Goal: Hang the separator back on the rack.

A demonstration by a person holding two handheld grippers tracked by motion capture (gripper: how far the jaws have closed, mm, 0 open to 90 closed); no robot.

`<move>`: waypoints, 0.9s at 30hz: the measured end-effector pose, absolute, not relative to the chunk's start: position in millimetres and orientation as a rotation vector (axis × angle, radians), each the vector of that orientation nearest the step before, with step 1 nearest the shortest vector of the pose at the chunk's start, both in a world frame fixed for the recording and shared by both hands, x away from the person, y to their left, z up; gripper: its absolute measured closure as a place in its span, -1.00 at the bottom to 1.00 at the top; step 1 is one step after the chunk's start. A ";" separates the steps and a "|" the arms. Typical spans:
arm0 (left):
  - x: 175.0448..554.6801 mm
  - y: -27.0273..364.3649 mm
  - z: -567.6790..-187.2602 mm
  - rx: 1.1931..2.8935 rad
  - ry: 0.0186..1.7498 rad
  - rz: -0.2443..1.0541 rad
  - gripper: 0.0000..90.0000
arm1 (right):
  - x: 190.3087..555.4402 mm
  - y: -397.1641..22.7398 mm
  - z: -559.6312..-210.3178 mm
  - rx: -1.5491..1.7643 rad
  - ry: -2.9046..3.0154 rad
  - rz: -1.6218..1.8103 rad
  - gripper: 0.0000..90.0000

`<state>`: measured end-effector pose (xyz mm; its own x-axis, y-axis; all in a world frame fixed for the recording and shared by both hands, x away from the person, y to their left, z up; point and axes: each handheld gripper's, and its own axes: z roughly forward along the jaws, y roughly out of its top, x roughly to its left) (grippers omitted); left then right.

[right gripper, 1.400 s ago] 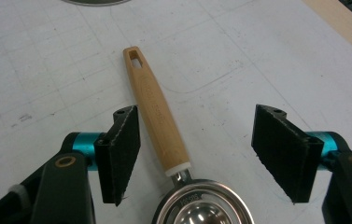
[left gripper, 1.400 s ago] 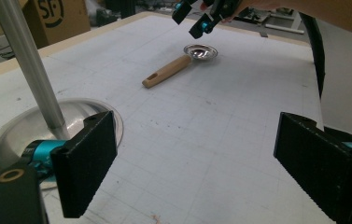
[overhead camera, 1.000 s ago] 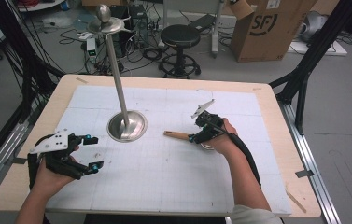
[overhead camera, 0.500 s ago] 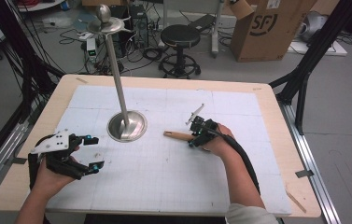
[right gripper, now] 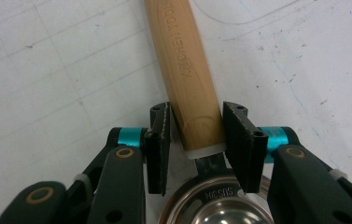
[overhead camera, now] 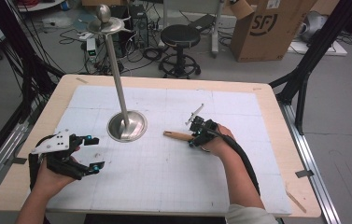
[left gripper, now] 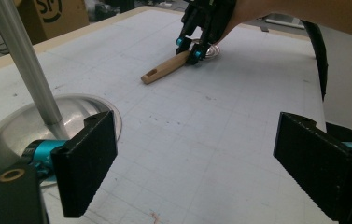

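A ladle with a wooden handle (overhead camera: 176, 136) (right gripper: 183, 65) and a steel bowl (right gripper: 215, 207) lies flat on the white mat, right of centre. My right gripper (overhead camera: 193, 139) (right gripper: 197, 135) comes down on the handle where it meets the bowl. Its jaws have just been closing, and both pads now press the wood. In the left gripper view the right gripper (left gripper: 191, 49) and the handle (left gripper: 164, 70) lie farther off. My left gripper (overhead camera: 95, 153) (left gripper: 197, 172) rests at the front left, open and with nothing between its jaws.
A steel stand with a round base (overhead camera: 127, 127) (left gripper: 19, 126) and a tall pole (overhead camera: 116, 65) rises left of centre, close to my left gripper. The wooden table edge (overhead camera: 267, 93) frames the mat. Behind the table are a stool (overhead camera: 179, 37), a cardboard box (overhead camera: 269, 28) and cables.
My right gripper has shifted slightly toward the handle and its jaws have closed onto the wood. The left gripper and the stand have not moved.
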<state>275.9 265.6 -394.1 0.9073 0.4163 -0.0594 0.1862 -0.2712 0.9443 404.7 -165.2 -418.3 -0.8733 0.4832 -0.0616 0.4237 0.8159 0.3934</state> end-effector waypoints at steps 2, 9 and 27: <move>275.7 265.7 -393.9 1.852 0.446 0.236 -0.69 | 404.7 -164.6 -418.1 0.706 2.853 0.560 0.53; 275.5 266.4 -393.5 1.850 0.444 0.237 -0.69 | 405.1 -165.3 -417.5 0.756 2.855 0.574 0.54; 275.8 266.4 -393.5 1.850 0.444 0.236 -0.69 | 393.7 -181.9 -385.0 0.758 2.785 0.807 0.55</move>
<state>275.8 266.4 -393.5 0.9077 0.4155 -0.0587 0.1835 -0.2672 0.9460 393.7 -181.9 -385.0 -0.8623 0.5064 0.0014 0.4286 0.7284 0.5345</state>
